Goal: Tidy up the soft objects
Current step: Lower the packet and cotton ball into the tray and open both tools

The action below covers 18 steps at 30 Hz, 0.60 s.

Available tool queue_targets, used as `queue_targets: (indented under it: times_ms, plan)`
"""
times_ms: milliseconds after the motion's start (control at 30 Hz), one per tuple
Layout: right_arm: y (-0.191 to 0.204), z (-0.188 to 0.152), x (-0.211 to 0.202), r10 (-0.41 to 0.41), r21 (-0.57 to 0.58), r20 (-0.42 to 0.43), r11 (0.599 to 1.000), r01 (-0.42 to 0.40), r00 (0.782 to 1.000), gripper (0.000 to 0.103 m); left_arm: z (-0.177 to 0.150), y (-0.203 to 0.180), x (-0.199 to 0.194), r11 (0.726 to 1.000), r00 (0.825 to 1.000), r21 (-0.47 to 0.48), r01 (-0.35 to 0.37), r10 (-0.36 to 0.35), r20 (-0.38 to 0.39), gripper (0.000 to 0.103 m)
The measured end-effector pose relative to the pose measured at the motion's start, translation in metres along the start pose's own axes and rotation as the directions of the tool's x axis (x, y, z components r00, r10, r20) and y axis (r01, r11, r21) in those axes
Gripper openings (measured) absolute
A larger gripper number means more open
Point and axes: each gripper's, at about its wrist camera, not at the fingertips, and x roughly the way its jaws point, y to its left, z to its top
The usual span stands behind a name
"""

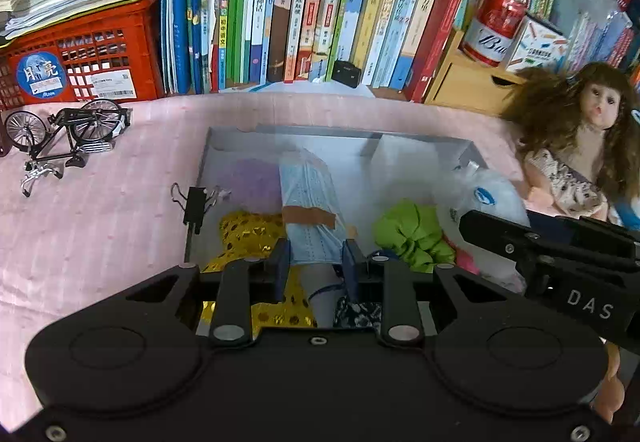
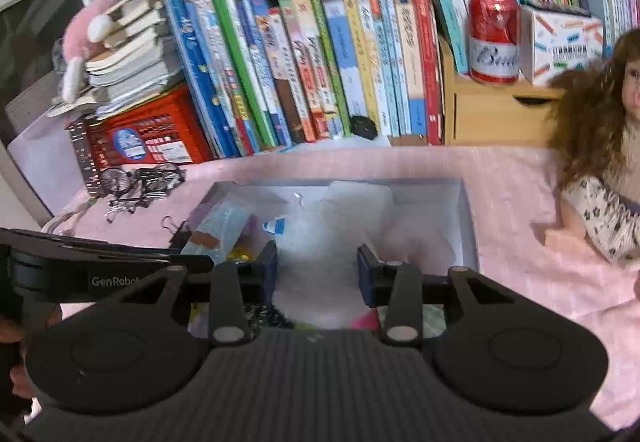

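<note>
A grey open box (image 1: pixel 416 140) sits on the pink cloth and holds soft things. My left gripper (image 1: pixel 316 262) is shut on a pack of blue face masks (image 1: pixel 310 202) taped with a brown strip, holding it over the box. Beside it lie a gold-spotted cloth (image 1: pixel 250 232), a purple cloth (image 1: pixel 248 180), a green cloth (image 1: pixel 412 232) and a white plastic bag (image 1: pixel 492 196). My right gripper (image 2: pixel 318 274) is shut on the white plastic bag (image 2: pixel 324 242) inside the box (image 2: pixel 466 218). The mask pack (image 2: pixel 222 226) shows at its left.
A doll (image 1: pixel 576 146) sits right of the box on the pink cloth. A toy bicycle (image 1: pixel 66 134) and a black binder clip (image 1: pixel 194 202) lie to the left. Books (image 1: pixel 304 2), a red crate (image 1: pixel 80 58) and a red can (image 1: pixel 494 28) stand behind.
</note>
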Motion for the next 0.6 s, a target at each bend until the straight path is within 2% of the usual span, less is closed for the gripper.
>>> queue_targets:
  times_ms: [133, 200, 233, 267, 333, 367, 433, 600]
  plan:
    - [-0.002, -0.001, 0.011, -0.007, 0.012, -0.019, 1.0, 0.008, 1.0, 0.048, 0.002, -0.004, 0.011, 1.0, 1.0, 0.008, -0.014, 0.014, -0.011, 0.027]
    - [-0.002, -0.002, 0.014, -0.008, 0.014, -0.026, 1.0, 0.008, 1.0, 0.055, 0.002, -0.005, 0.015, 1.0, 1.0, 0.016, -0.016, 0.016, -0.017, 0.027]
    - [-0.001, -0.002, 0.014, -0.009, 0.015, -0.026, 1.0, 0.009, 1.0, 0.062, 0.001, -0.006, 0.014, 1.0, 1.0, 0.016, -0.015, 0.015, -0.02, 0.029]
    - [0.0, -0.002, 0.014, -0.011, 0.016, -0.024, 1.0, 0.011, 1.0, 0.064, 0.0, -0.006, 0.014, 1.0, 1.0, 0.012, -0.011, 0.012, -0.021, 0.029]
    - [0.001, -0.002, 0.011, -0.001, 0.022, -0.015, 1.0, 0.001, 1.0, 0.073, -0.001, -0.006, 0.011, 1.0, 1.0, 0.011, -0.011, 0.011, -0.021, 0.039]
    - [0.001, -0.001, 0.009, 0.004, 0.024, -0.011, 1.0, -0.003, 1.0, 0.074, -0.002, -0.006, 0.008, 1.0, 1.0, 0.015, -0.015, 0.015, -0.015, 0.041]
    - [0.002, 0.0, 0.003, 0.005, 0.022, 0.004, 1.0, -0.005, 1.0, 0.078, -0.003, -0.007, 0.001, 0.999, 0.999, 0.023, -0.032, 0.032, 0.003, 0.052]
    - [0.003, 0.003, -0.017, 0.007, 0.015, 0.045, 1.0, -0.008, 0.999, 0.08, -0.007, -0.009, -0.022, 0.997, 0.997, 0.049, -0.053, 0.05, 0.052, 0.061]
